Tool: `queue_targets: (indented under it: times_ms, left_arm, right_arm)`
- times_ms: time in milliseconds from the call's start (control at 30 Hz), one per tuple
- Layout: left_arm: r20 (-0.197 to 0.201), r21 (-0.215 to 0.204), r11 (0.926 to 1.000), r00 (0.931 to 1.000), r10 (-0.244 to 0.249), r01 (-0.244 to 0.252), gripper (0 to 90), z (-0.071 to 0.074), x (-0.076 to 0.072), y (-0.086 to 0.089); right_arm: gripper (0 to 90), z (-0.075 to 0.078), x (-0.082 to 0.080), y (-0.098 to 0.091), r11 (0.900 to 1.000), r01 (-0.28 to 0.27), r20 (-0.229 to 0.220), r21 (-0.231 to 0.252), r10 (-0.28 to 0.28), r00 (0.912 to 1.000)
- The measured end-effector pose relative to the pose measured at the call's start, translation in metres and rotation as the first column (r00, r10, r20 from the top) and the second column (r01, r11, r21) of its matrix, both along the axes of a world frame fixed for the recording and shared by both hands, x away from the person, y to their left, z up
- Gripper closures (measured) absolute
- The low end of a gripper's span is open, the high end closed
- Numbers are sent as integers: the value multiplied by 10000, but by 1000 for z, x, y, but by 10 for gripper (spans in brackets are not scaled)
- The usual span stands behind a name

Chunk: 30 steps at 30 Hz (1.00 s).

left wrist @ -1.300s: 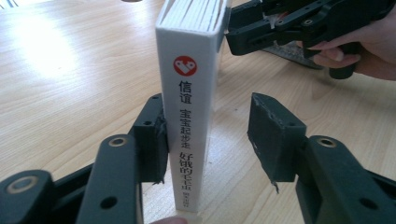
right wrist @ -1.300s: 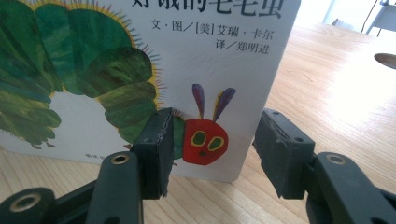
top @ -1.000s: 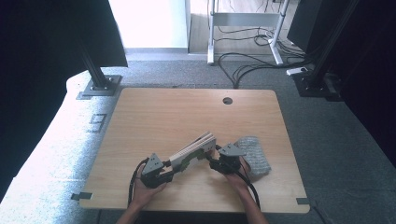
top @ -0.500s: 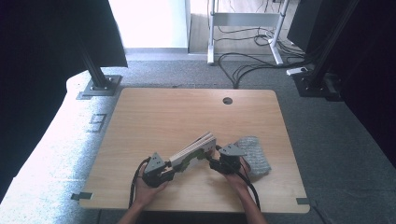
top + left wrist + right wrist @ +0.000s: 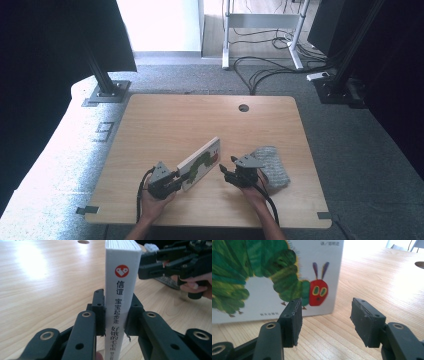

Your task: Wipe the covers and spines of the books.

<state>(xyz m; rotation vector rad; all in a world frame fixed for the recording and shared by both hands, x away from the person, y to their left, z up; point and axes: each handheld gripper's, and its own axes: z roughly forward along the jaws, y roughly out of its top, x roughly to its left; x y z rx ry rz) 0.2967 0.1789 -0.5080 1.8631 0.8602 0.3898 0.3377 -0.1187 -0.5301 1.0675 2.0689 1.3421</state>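
Wooden table [image 5: 165, 125] bears one book [image 5: 200, 162] and one grey cloth [image 5: 272, 165] at its three o'clock. Left gripper [image 5: 176, 180], just closing, clamps the book's spine; right gripper [image 5: 226, 172] gapes empty.

The left gripper [image 5: 113, 315] hides part of the writing on the book [image 5: 121, 277] spine. The caterpillar [image 5: 249, 272] on the book's cover is cut off at the edge.

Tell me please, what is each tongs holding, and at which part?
The left tongs, whose jaws have just been closing, grip the book by its spine. The right tongs are open and hold nothing.
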Motion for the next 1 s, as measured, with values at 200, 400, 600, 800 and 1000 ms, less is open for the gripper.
queue_targets:
  times_ms: [200, 400, 600, 800, 1000]
  left_arm:
    - [78, -88, 9976, 9976, 692, -692, 741, 5, -1, 9]
    - [212, 165, 9974, 9974, 694, -698, 740, 4, -6, 0]
    - [253, 490, 9976, 9985, 477, -489, 733, 0, -10, -11]
    - [260, 681, 9970, 9990, 356, -373, 730, -3, -12, -17]
    - [234, 780, 9966, 9995, 233, -250, 721, -4, -14, -22]
  right_arm:
    - [416, 0, 0, 0, 10000, 13, -20, -22, -13, 10000]
    - [417, 0, 0, 0, 10000, 49, -68, 11, -49, 10000]
    - [418, 1, 0, 0, 9997, 75, -122, 216, -72, 9999]
    - [408, 4, -1, 1, 9989, -7, -248, 472, 19, 9997]
    - [400, 9, -3, 6, 9969, -190, -348, 769, 217, 9992]
